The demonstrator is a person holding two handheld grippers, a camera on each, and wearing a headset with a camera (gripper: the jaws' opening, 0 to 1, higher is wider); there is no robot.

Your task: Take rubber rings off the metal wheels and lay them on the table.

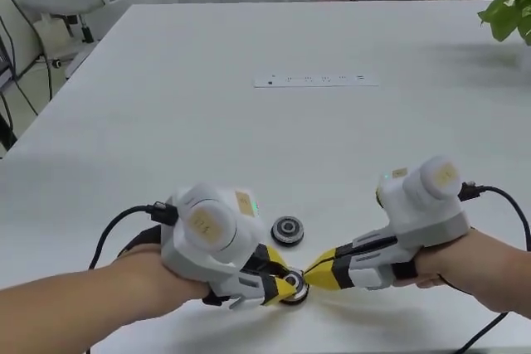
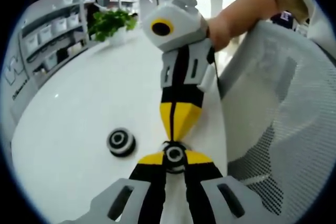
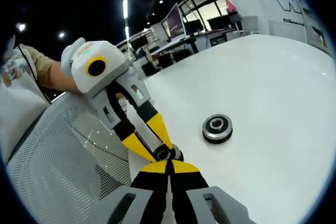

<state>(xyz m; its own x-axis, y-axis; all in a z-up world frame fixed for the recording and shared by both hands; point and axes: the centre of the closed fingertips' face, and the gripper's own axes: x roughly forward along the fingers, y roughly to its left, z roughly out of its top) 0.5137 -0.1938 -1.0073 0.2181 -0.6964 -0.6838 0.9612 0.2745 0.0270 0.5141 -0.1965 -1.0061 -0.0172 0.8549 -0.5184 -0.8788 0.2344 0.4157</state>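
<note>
Metal wheels, two of them, sat near my edge of the white table [image 1: 166, 105]. The first wheel [image 1: 294, 291] was clamped between the yellow tips of my left gripper [image 1: 289, 286], right at the table's near edge. My right gripper [image 1: 313, 276] came at it from the opposite side, jaws drawn nearly together and their tips touching the wheel's rim. I could not tell whether they had nipped any rubber. The second wheel [image 1: 288, 230] lay flat just beyond the two grippers, apart from both, with its dark rubber ring [image 3: 217, 139] on it. Farther out on the table lay a white power strip [image 1: 315, 80], and a leafy plant [image 1: 508, 2] stood at the far right corner.
</note>
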